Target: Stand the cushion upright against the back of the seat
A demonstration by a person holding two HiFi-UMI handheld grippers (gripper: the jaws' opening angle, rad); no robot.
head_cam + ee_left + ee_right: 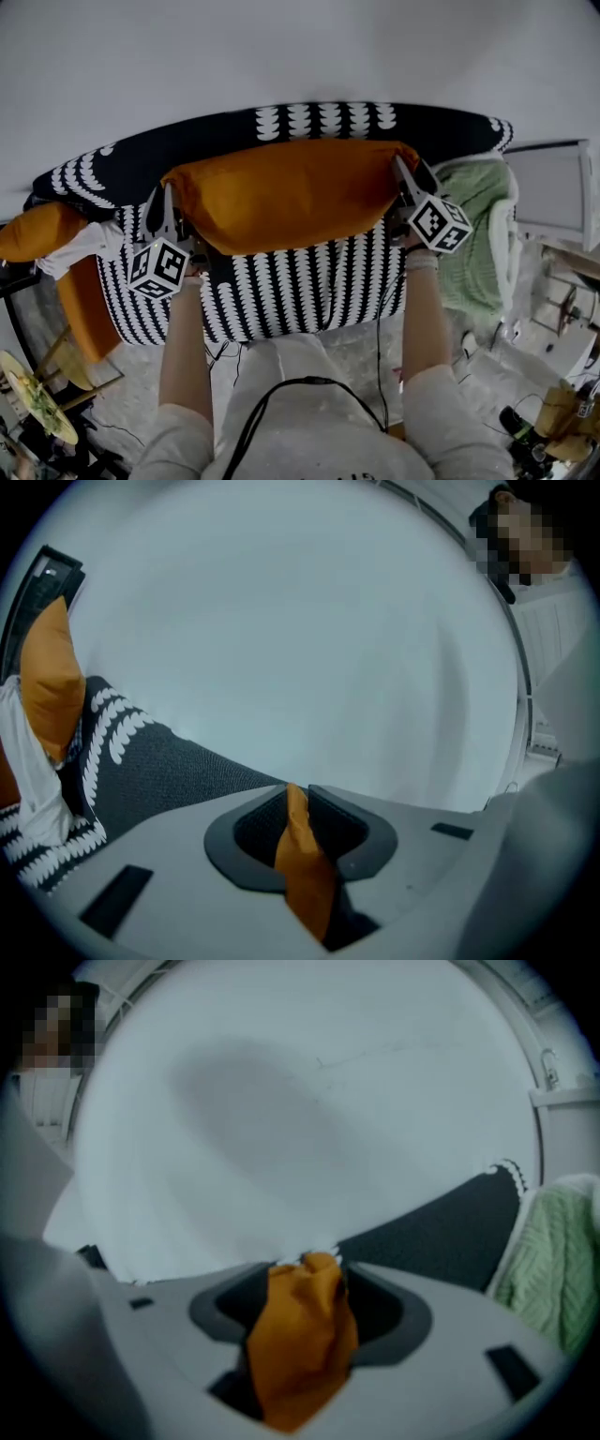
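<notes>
Locate the orange cushion (291, 192) on the black-and-white patterned seat (300, 286), standing upright on its long edge with its far face against the seat back (319, 120). Find the left gripper (161, 197) at the upper left corner of the cushion and the right gripper (408, 173) at the upper right corner.

Check the left gripper view: jaws nearly together, clamped on a thin fold of cushion (305, 874) fabric, pads touching it on both sides.

Check the right gripper view: jaws set wider, closed on a thick bunch of cushion (300, 1344) fabric that fills the gap from pad to pad.

Note a second orange cushion (37, 230) at the left end of the seat, and a green knitted cloth (478, 234) just right of it. Note a plain white wall (300, 47) on the far side of the seat back.
</notes>
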